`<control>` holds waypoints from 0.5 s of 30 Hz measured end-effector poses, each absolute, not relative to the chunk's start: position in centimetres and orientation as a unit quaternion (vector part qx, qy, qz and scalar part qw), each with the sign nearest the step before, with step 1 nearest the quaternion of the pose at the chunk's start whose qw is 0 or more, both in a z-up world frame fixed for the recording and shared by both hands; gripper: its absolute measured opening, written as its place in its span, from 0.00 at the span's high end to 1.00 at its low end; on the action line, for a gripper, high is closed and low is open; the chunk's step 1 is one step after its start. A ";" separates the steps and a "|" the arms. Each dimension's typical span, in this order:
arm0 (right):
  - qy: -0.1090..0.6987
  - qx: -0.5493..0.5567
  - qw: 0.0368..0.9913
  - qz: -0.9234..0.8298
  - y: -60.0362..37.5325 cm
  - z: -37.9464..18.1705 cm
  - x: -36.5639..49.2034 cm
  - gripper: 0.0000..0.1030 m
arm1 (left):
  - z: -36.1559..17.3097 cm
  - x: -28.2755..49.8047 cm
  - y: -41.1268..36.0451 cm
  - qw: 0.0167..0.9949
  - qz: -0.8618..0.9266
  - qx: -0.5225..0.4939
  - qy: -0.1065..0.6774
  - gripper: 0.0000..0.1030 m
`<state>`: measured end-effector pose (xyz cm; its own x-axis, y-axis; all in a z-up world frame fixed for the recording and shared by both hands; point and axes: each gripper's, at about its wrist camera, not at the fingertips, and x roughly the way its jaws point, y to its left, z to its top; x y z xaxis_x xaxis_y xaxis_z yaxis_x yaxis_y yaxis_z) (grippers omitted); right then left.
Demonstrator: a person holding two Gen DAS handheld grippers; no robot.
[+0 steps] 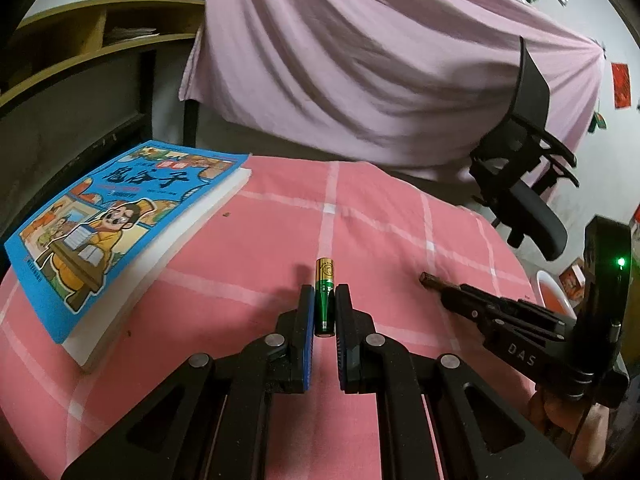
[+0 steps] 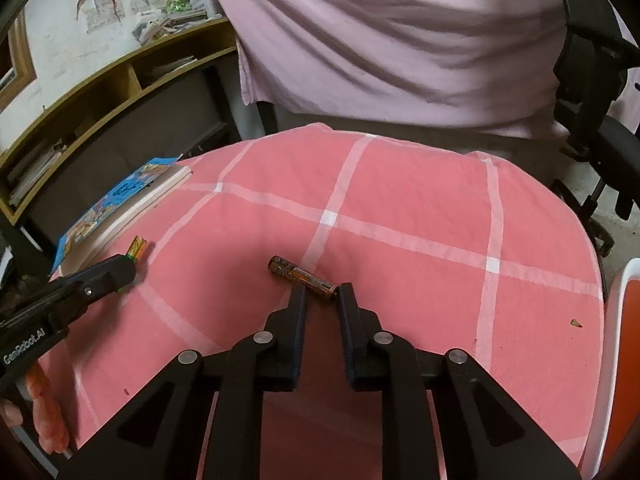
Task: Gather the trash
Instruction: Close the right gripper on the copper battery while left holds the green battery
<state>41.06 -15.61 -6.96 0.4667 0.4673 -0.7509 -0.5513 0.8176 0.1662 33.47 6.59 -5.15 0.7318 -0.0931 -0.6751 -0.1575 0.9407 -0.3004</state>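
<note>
A green and gold battery [image 1: 325, 296] lies lengthwise between the fingers of my left gripper [image 1: 324, 292], which is shut on it just over the pink checked cloth [image 1: 248, 256]; it also shows in the right wrist view [image 2: 136, 249]. A brown and orange battery [image 2: 301, 277] lies on the cloth crosswise at the tips of my right gripper [image 2: 322, 290]. The right jaws stand a little apart, with the battery's right end between their tips. In the left wrist view the brown battery's end [image 1: 429, 280] sticks out past the right gripper.
A blue comic book [image 1: 116, 228] lies on white foam at the table's left. A black office chair [image 1: 532, 168] stands at the far right. A pink sheet [image 1: 360, 60] hangs behind the table. Wooden shelves [image 2: 100, 96] are at the left. A white and orange bin rim [image 2: 620, 340] is at the right.
</note>
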 end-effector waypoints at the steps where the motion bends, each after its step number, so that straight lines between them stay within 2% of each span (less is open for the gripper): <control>1: 0.424 -0.044 0.852 0.306 -15.7 -7.0 41.1 0.74 | -5.2 33.5 6.8 0.913 0.021 -0.174 0.368 0.93; 2: 0.425 -0.042 0.847 0.315 -15.6 -7.0 41.1 0.64 | -5.2 33.6 7.1 0.911 0.023 -0.175 0.373 0.93; 4: 0.425 -0.052 0.845 0.319 -15.1 -7.0 41.0 0.57 | -5.4 33.9 7.8 0.906 0.026 -0.184 0.380 0.93; 9: 0.425 -0.071 0.850 0.303 -13.7 -6.9 41.5 0.54 | -5.5 34.1 9.2 0.898 0.029 -0.212 0.385 0.93; 15: 0.423 -0.079 0.854 0.294 -12.7 -7.1 42.3 0.54 | -5.2 34.1 8.8 0.900 0.027 -0.200 0.386 0.93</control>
